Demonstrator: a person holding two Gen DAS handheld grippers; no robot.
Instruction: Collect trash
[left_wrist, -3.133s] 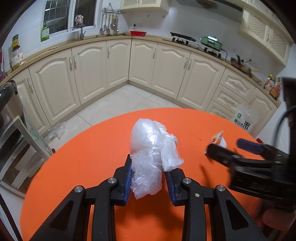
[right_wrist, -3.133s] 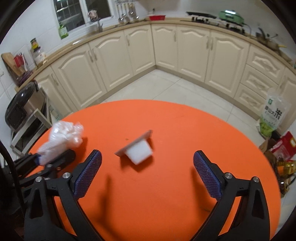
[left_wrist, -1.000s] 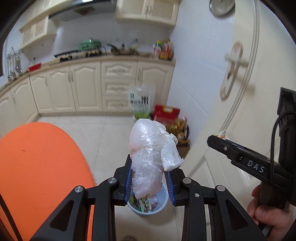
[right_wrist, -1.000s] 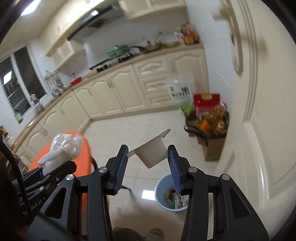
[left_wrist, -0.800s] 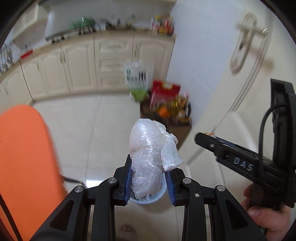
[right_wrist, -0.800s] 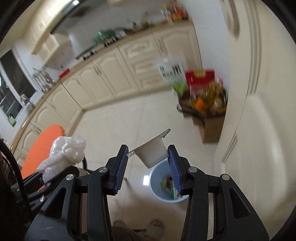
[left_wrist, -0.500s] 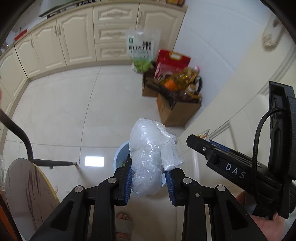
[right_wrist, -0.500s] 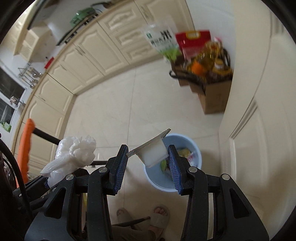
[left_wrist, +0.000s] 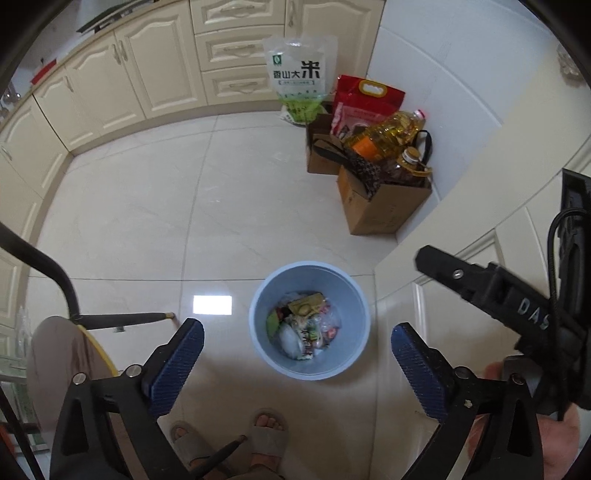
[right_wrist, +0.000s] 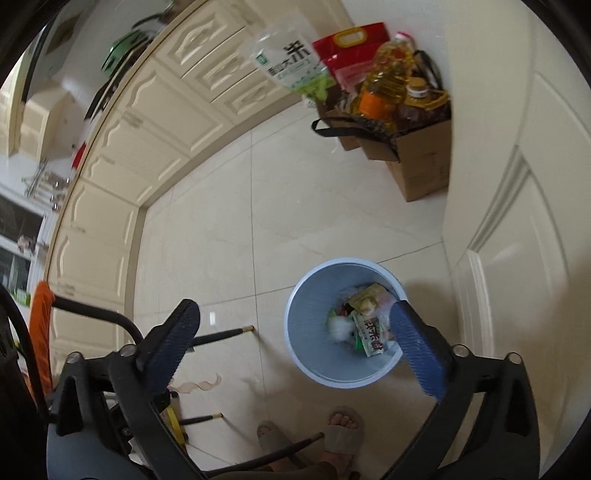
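With both grippers tipped steeply down over the floor, I've got the blue bin (left_wrist: 309, 320) almost dead centre under me, and that's the whole point of this pose: anything let go from here should fall straight in. My left gripper (left_wrist: 295, 347) is opening, its jaws springing wide with nothing between them; I see only tile and the bin's mouth in the gap. Same story on the right gripper (right_wrist: 295, 332): jaws opening, spread far apart, nothing between the pads, and its right finger (right_wrist: 417, 350) crosses over the bin's near rim.

Inside the bin there's a heap of trash (left_wrist: 304, 330): wrappers, a green packet, something pale and crumpled near the bottom. From the right view I read it the same way, the trash (right_wrist: 364, 321) sitting low against the bin wall, a whitish blur beside the printed packet. I can't pick out which pieces are which in that pile.

The person's sandalled feet (left_wrist: 229, 439) stand just short of the bin, so I'm leaning over it rather than reaching from the side. A cardboard box (left_wrist: 384, 206) of oil bottles and a rice bag (left_wrist: 299, 77) stand well apart by the cabinets, groceries by the look of them, not my business.

My judgement: this drop looks done, and whether more trash waits elsewhere I can't say from here.
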